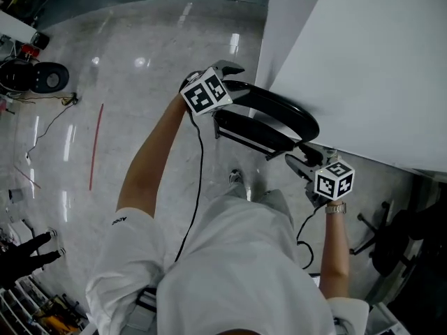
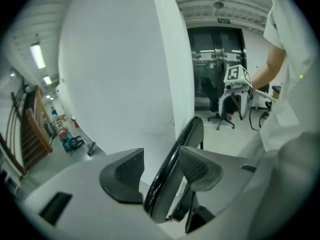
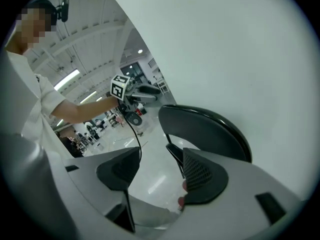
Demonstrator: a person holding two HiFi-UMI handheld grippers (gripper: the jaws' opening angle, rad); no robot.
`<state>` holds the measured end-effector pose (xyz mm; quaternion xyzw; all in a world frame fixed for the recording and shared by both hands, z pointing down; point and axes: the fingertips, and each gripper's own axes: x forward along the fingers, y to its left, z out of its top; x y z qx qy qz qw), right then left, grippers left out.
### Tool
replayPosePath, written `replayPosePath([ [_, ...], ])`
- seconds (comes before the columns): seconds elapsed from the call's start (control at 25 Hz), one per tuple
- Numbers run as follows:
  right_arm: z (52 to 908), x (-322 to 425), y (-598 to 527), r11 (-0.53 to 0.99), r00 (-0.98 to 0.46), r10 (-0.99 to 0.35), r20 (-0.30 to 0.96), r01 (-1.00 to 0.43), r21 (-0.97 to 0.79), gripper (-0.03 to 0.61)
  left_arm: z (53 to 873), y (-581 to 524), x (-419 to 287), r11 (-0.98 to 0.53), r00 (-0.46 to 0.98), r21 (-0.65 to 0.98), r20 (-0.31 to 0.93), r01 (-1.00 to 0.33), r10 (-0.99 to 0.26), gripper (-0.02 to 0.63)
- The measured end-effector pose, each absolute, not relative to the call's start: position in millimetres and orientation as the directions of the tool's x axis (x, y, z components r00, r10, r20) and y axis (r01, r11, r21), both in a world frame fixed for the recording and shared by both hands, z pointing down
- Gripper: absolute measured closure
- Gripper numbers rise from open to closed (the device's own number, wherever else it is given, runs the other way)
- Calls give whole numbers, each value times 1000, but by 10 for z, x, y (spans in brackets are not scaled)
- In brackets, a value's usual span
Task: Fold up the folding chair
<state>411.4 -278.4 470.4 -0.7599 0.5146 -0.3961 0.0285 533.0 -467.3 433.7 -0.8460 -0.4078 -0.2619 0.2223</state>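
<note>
A black folding chair (image 1: 272, 110) stands by a white wall, its curved backrest toward me. My left gripper (image 1: 234, 75) is at the backrest's upper left end. In the left gripper view the backrest's edge (image 2: 187, 134) runs between the jaws of that gripper (image 2: 162, 171), close against the right one and apart from the left; the jaws stand open. My right gripper (image 1: 299, 158) hovers at the backrest's right end. In the right gripper view the jaws of that gripper (image 3: 160, 169) are open with only floor between them, and the backrest (image 3: 205, 129) lies just beyond the right one.
The white wall (image 1: 363, 61) rises right behind the chair. A dark office chair (image 1: 398, 236) stands at the lower right. At the far left are a round black device (image 1: 42, 77), cables and a red floor line (image 1: 96, 145). Another person's feet (image 1: 28, 250) show lower left.
</note>
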Motion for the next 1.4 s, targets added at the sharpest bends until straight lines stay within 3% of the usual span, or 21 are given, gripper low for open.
replayPosePath([
  [0.08, 4580, 4120, -2862, -456, 195, -836, 514, -766, -453, 345, 4127, -4774, 5226, -694, 644, -136, 529, 707, 553, 389],
  [0.2, 4477, 4168, -2921, -492, 273, -834, 480, -761, -422, 535, 3910, -4910, 5015, -840, 789, -70, 392, 538, 473, 484],
  [0.28, 4435, 4174, -2961, -488, 282, -838, 468, -770, -410, 563, 3841, -4991, 4868, -900, 853, -32, 336, 434, 400, 527],
  [0.48, 4208, 3995, -3081, -416, 254, -886, 388, -805, -423, 572, 3803, -5095, 4362, -967, 929, 95, 270, 236, 253, 601],
  [1.08, 3570, 3204, -2810, -196, 108, -964, 243, -906, -374, 574, 3698, -4241, 2513, -967, 972, 215, 217, -138, -90, 603],
  [1.4, 3630, 2485, -2700, -33, -60, -972, 229, -924, -382, 574, 3689, -3817, 1557, -931, 931, 169, 232, -325, -283, 603],
])
